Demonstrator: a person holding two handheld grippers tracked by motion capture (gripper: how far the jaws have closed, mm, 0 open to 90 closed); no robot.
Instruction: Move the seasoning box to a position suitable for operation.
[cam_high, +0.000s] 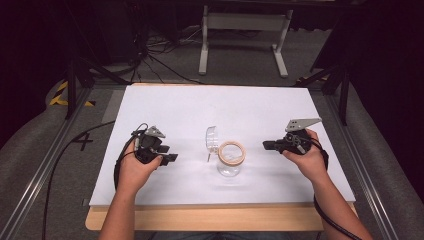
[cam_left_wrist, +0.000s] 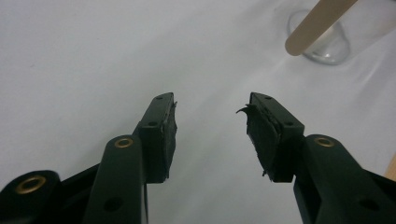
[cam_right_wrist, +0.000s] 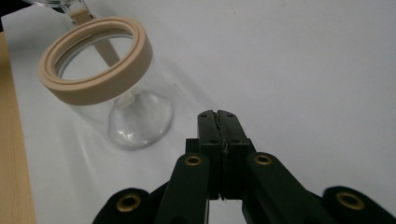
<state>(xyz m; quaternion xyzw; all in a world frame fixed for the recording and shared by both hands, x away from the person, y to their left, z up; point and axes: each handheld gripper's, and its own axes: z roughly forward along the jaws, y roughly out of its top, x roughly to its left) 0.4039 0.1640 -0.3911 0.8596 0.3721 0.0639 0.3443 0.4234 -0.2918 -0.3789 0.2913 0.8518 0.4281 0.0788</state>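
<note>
A: What stands on the table (cam_high: 165, 107)?

B: A clear glass jar (cam_high: 230, 162) with a beige rim (cam_high: 232, 152), upright, just toward the near edge from the middle. Its hinged lid (cam_high: 212, 138) is swung open and stands on the jar's left side. The table is covered by a white sheet.

A: Where is the left gripper (cam_high: 169, 158)?

B: Left of the jar, well apart from it, low over the sheet, in the left hand (cam_high: 134, 170). In its own view its jaws are spread wide with nothing between them, and the jar (cam_left_wrist: 327, 44) appears at upper right.

A: And the right gripper (cam_high: 268, 145)?

B: Right of the jar, near but not touching, in the right hand (cam_high: 310, 160). In its own view (cam_right_wrist: 218, 116) the jaws are pressed together on nothing, with the jar (cam_right_wrist: 116, 93) ahead and to the left
</note>
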